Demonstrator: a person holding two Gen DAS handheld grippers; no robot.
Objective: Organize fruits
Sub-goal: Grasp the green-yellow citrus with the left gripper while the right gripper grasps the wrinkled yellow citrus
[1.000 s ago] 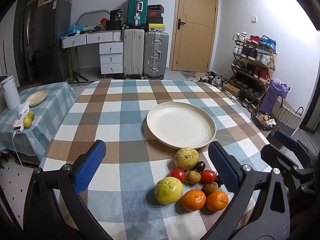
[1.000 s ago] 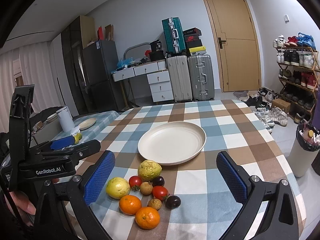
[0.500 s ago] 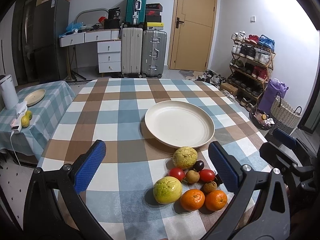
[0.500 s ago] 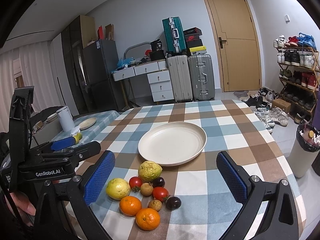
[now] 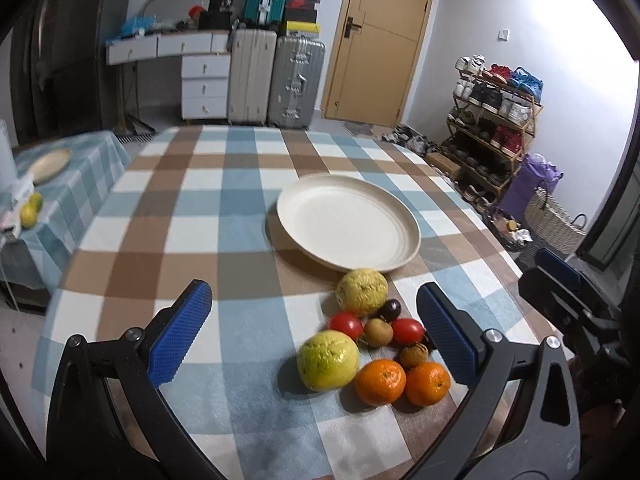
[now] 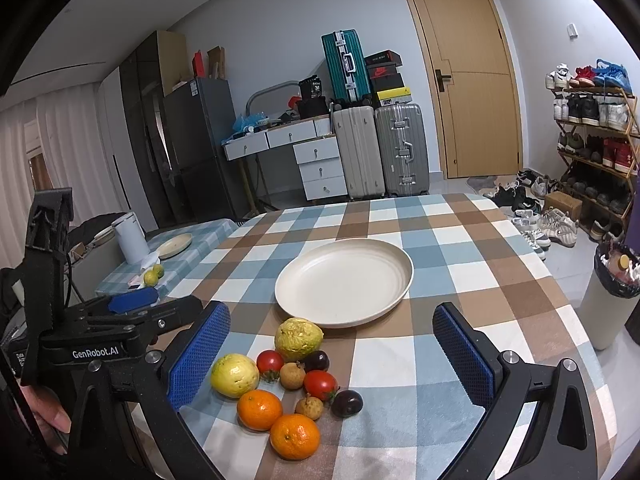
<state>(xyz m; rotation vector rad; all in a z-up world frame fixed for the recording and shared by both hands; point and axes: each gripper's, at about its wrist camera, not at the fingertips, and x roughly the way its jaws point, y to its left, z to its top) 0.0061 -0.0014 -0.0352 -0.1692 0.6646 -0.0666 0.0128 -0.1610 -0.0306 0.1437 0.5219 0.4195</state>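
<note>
An empty cream plate (image 5: pixel 348 224) (image 6: pixel 344 280) sits mid-table on the checked cloth. Just in front of it lies a cluster of fruit: two yellow-green guavas (image 5: pixel 328 360) (image 6: pixel 298 334), two oranges (image 5: pixel 380 382) (image 6: pixel 295 436), two red tomatoes (image 5: pixel 407 330) (image 6: pixel 320 385), small brown longans (image 6: pixel 292 376) and dark plums (image 6: pixel 346 403). My left gripper (image 5: pixel 314 336) is open above the near table edge, the fruit between and ahead of its blue pads. My right gripper (image 6: pixel 330 356) is open too, hovering over the same cluster. Neither holds anything.
A side table (image 5: pixel 72 184) at the left carries a small plate, two limes (image 6: pixel 154 274) and a white canister (image 6: pixel 128 238). A bin (image 6: pixel 608 304) stands off the table's right edge. Suitcases, drawers, a shoe rack and a door line the far walls.
The left gripper has drifted slightly forward and left, so plate and fruit sit a little lower and nearer. The right view barely changes. Both grippers stay open.
</note>
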